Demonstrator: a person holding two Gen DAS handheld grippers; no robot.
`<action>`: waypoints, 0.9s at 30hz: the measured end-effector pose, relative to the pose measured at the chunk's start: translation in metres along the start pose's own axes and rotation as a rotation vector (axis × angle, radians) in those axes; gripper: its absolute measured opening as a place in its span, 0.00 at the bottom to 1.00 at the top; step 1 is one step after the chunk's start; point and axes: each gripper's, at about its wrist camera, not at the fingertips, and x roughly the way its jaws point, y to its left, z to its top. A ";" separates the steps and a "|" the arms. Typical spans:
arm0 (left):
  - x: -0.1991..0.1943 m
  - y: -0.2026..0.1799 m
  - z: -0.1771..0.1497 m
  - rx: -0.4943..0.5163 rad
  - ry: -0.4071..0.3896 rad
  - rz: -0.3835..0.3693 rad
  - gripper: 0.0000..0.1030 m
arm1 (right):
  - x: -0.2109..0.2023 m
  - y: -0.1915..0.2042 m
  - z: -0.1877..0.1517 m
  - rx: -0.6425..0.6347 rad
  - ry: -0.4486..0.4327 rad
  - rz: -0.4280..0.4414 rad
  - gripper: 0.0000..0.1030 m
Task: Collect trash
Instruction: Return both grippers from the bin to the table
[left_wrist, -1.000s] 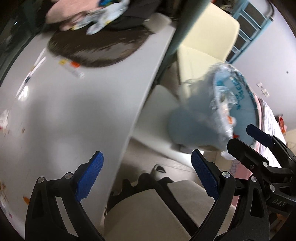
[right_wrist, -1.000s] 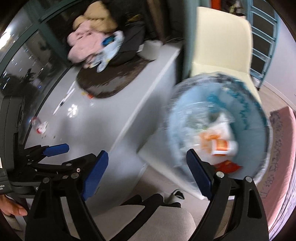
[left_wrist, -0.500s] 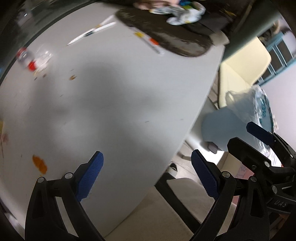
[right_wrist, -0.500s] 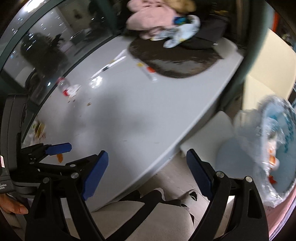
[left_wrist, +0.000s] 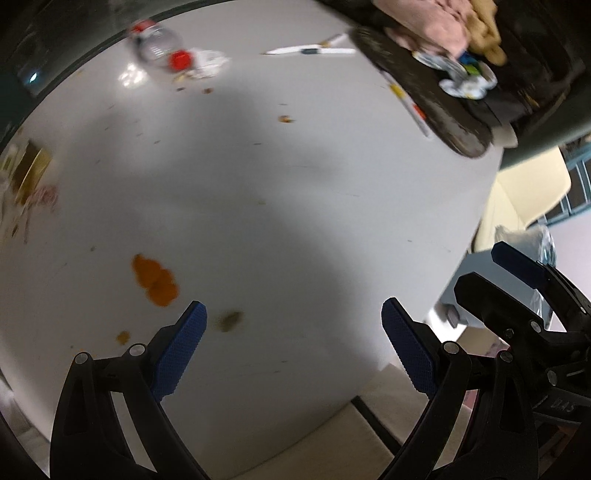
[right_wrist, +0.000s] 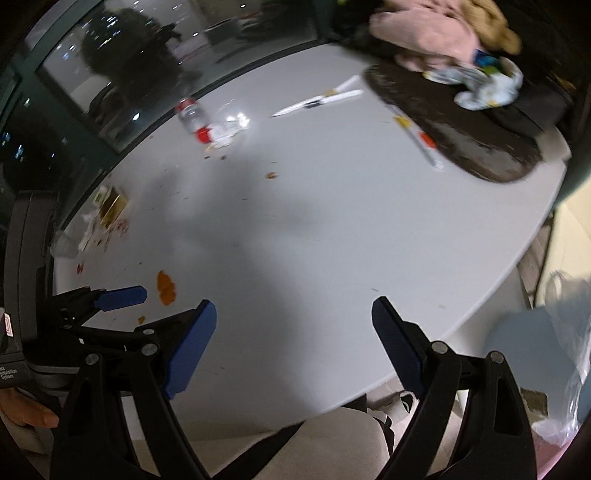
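A clear plastic bottle (right_wrist: 190, 118) with a red cap (right_wrist: 202, 135) lies on its side at the far edge of the worktop (right_wrist: 332, 229), a crumpled white wrapper (right_wrist: 229, 131) touching its cap end. Orange peel pieces (right_wrist: 166, 288) lie flat near the front. More crumpled scraps (right_wrist: 99, 221) sit along the left edge. The blue bin (right_wrist: 532, 343), lined with a clear bag (right_wrist: 569, 295), stands beside the worktop.

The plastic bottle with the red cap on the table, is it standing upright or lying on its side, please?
Lying on its side. The plastic bottle rests flat on the table, its red cap pointing sideways toward crumpled white paper.
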 end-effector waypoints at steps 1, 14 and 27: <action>-0.002 0.011 -0.001 -0.015 -0.003 0.000 0.90 | 0.003 0.010 0.002 -0.016 0.004 0.003 0.80; -0.008 0.082 -0.023 -0.176 -0.014 -0.026 0.90 | 0.029 0.086 0.009 -0.176 0.077 0.008 0.80; -0.015 0.114 -0.035 -0.366 -0.059 -0.015 0.90 | 0.047 0.113 0.026 -0.315 0.109 0.072 0.80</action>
